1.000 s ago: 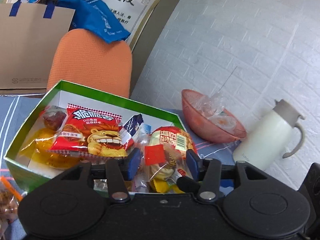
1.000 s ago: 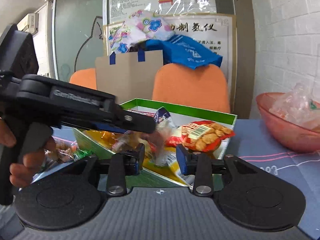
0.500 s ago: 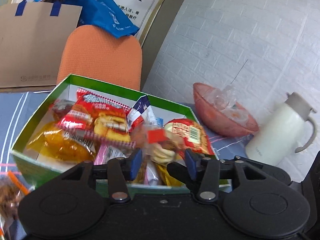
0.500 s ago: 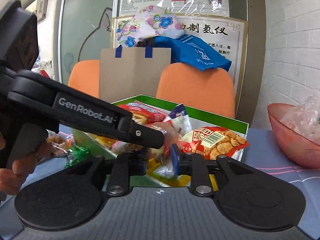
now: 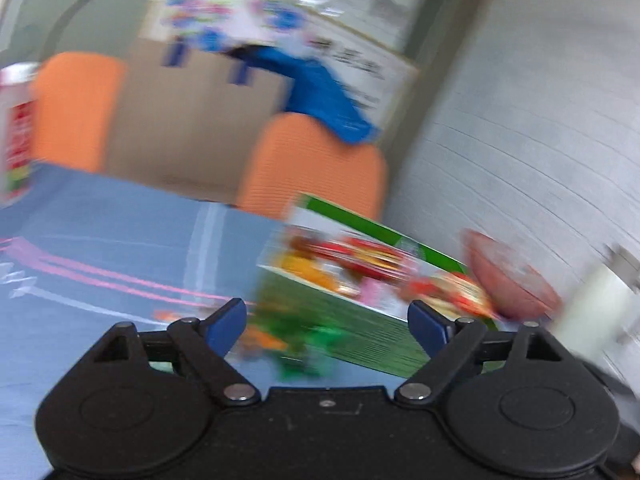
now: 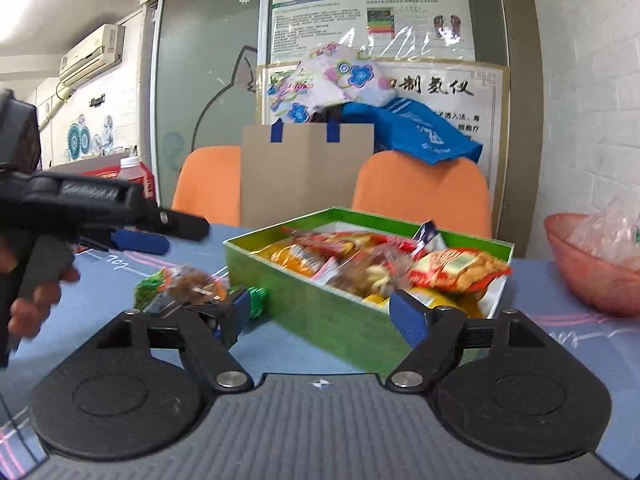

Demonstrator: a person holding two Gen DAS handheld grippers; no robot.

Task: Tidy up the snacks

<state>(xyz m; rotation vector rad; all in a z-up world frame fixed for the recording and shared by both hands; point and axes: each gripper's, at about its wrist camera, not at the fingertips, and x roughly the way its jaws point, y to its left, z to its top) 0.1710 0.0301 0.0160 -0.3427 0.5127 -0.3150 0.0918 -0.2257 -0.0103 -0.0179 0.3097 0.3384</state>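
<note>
A green box [image 6: 304, 300] packed with snack packets stands on the blue tablecloth, with a red cracker packet [image 6: 456, 270] at its near right corner. My right gripper [image 6: 322, 312] is just in front of the box wall; its jaws are opening and nothing is between them. Loose on the cloth left of the box lie a clear packet of brown snacks [image 6: 192, 280] and green wrapped sweets [image 6: 258, 296]. My left gripper [image 6: 172, 236] hovers above them. The left wrist view is blurred: the left gripper [image 5: 328, 322] is open and holds nothing, with the box [image 5: 360, 340] beyond it.
A pink bowl [image 6: 592, 276] with a plastic bag in it sits right of the box, and a white jug [image 5: 592, 304] beyond it. Two orange chairs [image 6: 420, 188] and a cardboard bag [image 6: 304, 176] stand behind the table. A person's hand [image 6: 36, 300] holds the left gripper.
My left gripper swung left, away from above the box, to over the loose snacks. My right gripper drew back from the box and its jaws went from narrow to wide.
</note>
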